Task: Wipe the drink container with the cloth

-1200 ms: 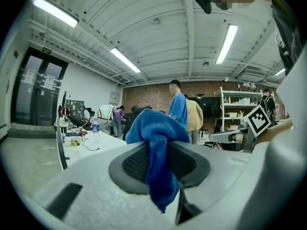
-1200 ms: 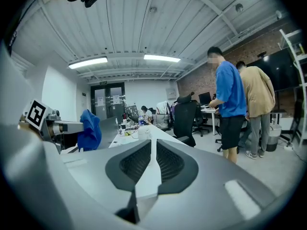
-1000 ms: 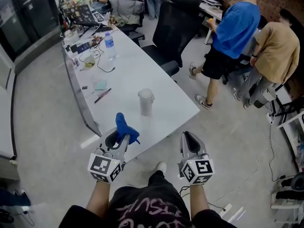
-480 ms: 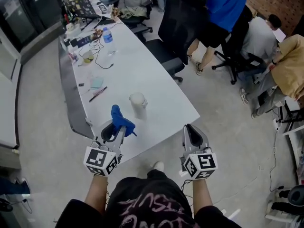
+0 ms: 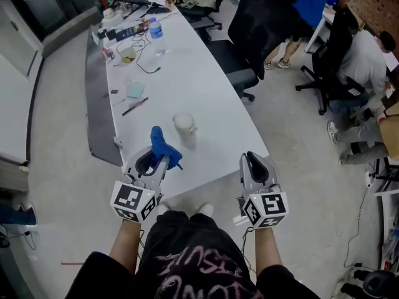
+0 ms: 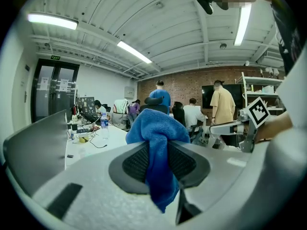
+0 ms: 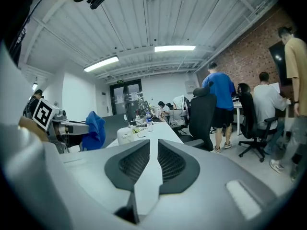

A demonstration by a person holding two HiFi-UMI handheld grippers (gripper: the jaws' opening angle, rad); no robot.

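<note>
Long white office table (image 5: pixel 212 98) is filling upper centre; pale lidded plastic drink container (image 5: pixel 184 123) is standing mid-frame, untouched. L gripper (image 5: pixel 161 159) is clamping blue terry cloth (image 5: pixel 159 143). R gripper (image 5: pixel 252 161) is empty, jaws just opening slightly. Risk: cloth push tipping container w/o R steadying it.

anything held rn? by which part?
Left gripper is shut on the blue cloth, pinched mid-length, ends bunched above and hanging below. Right gripper holds nothing; its jaws have just opened slightly.

A water bottle (image 5: pixel 156 30) stands on the white table (image 5: pixel 206 89) (far end); a black chair (image 5: pixel 265 27) beside it.
</note>
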